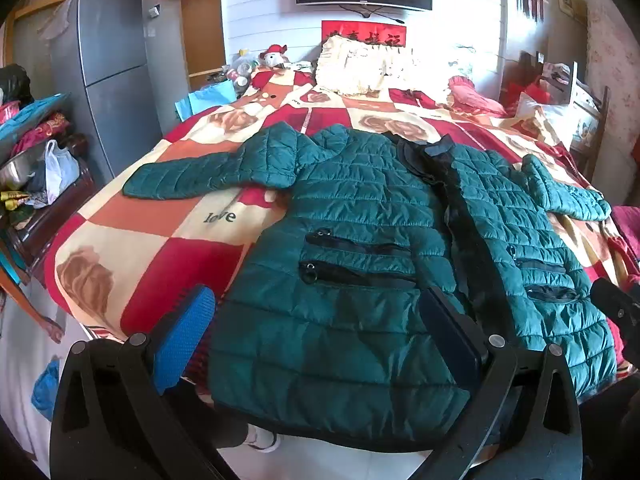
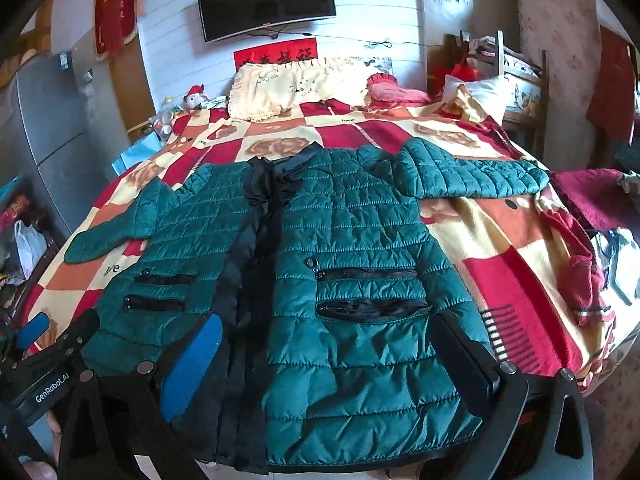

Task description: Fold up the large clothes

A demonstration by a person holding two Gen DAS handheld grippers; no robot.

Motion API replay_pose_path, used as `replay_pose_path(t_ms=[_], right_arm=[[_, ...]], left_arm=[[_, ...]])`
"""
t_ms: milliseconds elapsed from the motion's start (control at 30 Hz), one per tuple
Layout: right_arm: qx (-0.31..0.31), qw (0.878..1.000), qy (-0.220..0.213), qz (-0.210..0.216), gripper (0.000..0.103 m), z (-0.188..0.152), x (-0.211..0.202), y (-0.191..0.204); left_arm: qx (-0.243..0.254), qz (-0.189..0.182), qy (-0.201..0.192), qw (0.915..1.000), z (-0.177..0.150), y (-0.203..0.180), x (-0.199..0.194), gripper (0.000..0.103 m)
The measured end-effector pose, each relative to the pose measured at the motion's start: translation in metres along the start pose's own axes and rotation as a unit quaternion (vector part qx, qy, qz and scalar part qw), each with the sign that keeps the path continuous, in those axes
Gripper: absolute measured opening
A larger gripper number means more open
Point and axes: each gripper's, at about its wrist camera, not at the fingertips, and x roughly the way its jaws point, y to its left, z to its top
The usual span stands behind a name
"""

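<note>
2 grippers hover at the near edge of the bed (image 1: 120, 272), over the hem of a green quilted jacket (image 1: 352, 208) spread front-up, collar toward the far end.

Left wrist view: the left gripper (image 1: 320, 332) has its jaws spread wide above the jacket's left front panel near the hem, gripping nothing. The left sleeve (image 1: 200, 176) lies stretched out to the left across the checked blanket. 2 zip pockets (image 1: 352, 256) sit on this panel. The right gripper (image 1: 616, 308) shows only as a black part at the far right edge.

Right wrist view: the right gripper (image 2: 340, 360) is likewise spread and empty, straddling the right front panel above the hem. The right sleeve (image 2: 472, 176) runs out to the right. A black placket (image 2: 256, 240) runs down the centre.

Judgement: the jacket looks light, puffy and soft, with a shiny shell likely to slip between pads. It will not hold a crease and may spring back. Best holds appear to be the sleeve cuffs and the firmer hem corners, pinching through both layers. Sleeves should probably be folded in first.
</note>
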Motion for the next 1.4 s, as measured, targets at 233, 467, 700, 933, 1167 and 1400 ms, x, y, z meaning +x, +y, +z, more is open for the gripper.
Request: replay_pose_path(t_ms=[233, 467, 700, 933, 1167, 1400], right_arm=[[-0.004, 1.000, 0.005, 0.006, 0.103, -0.003, 0.005, 0.004], [-0.004, 1.000, 0.006, 0.006, 0.103, -0.005, 0.006, 0.005], [0.002, 1.000, 0.009, 0.004, 0.103, -0.006, 0.010, 0.001], [-0.003, 1.000, 0.009, 0.001, 0.103, -0.005, 0.013, 0.002], [-0.001, 1.000, 0.013, 0.003, 0.103, -0.007, 0.015, 0.003], [-0.002, 1.000, 0.016, 0.005, 0.103, -0.005, 0.019, 0.004]], left_arm=[[0.000, 0.001, 0.001, 1.0000, 0.000, 0.000, 0.000, 0.103], [-0.003, -0.002, 0.003, 1.0000, -0.001, -0.003, 0.002, 0.102], [-0.003, -0.005, 0.007, 1.0000, -0.003, -0.005, 0.003, 0.102], [-0.003, -0.009, 0.010, 0.9999, -0.003, -0.004, 0.005, 0.102], [-0.003, -0.010, 0.011, 0.9999, -0.003, -0.005, 0.005, 0.102], [-0.002, -0.009, 0.011, 0.9999, -0.003, -0.004, 0.005, 0.103]])
